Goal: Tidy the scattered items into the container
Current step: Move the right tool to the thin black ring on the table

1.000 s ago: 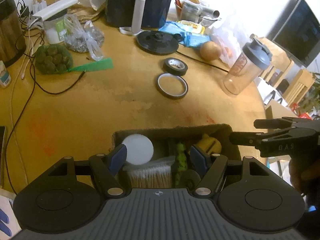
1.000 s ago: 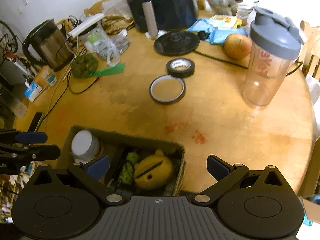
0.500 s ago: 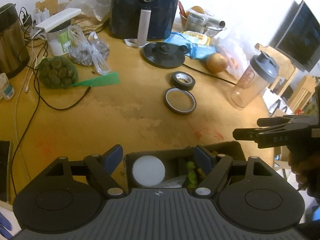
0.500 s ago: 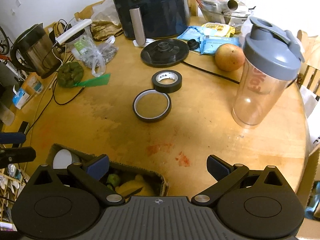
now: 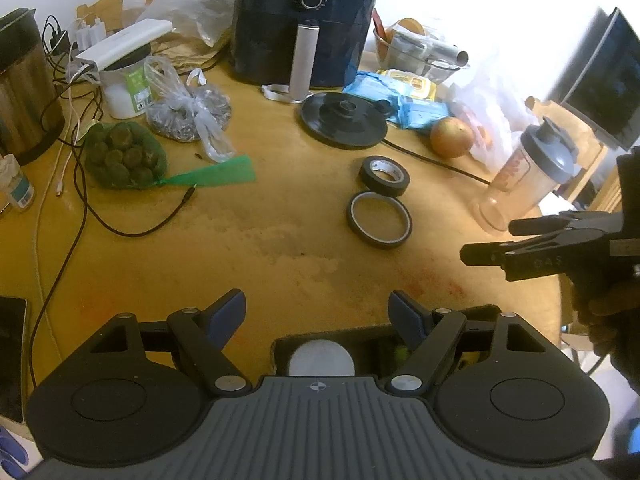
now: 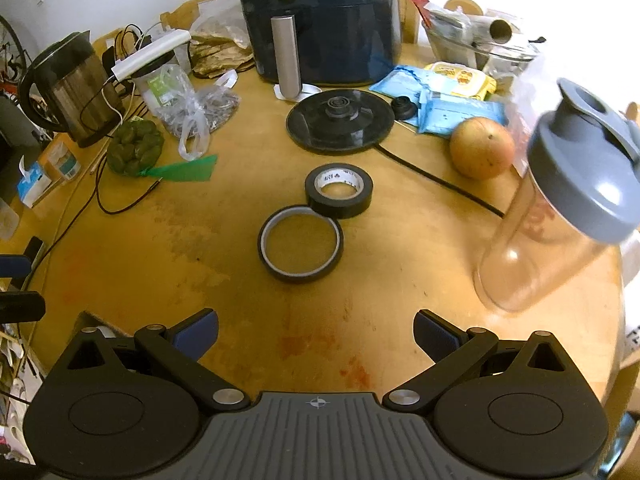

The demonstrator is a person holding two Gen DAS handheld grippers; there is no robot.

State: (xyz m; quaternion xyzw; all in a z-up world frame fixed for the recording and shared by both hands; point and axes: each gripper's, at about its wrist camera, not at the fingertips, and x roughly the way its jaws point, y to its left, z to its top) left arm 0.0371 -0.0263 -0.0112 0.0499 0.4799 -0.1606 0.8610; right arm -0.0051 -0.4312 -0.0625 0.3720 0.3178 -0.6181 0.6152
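Note:
A dark felt container (image 5: 340, 336) sits at the table's near edge, just under my left gripper (image 5: 318, 308); a white round lid (image 5: 321, 360) shows inside it. Two tape rolls lie mid-table, touching: a thick black one (image 5: 385, 175) (image 6: 339, 189) and a thin wide ring (image 5: 379, 220) (image 6: 300, 245). My left gripper is open and empty above the container's far rim. My right gripper (image 6: 316, 332) is open and empty, facing the rolls from the near side; it shows from the side in the left wrist view (image 5: 496, 240). The container's corner (image 6: 86, 320) is at its lower left.
A clear shaker bottle (image 6: 556, 216) stands at the right. An orange fruit (image 6: 482, 153), a black kettle base (image 6: 340, 122) with its cord, an air fryer (image 6: 320, 16), a kettle (image 6: 68, 88), bags and cables (image 5: 80, 200) crowd the far and left side.
Both grippers have pulled back and up from the container, which has slid toward the bottom of both views. Both stay open. The tape rolls have not moved.

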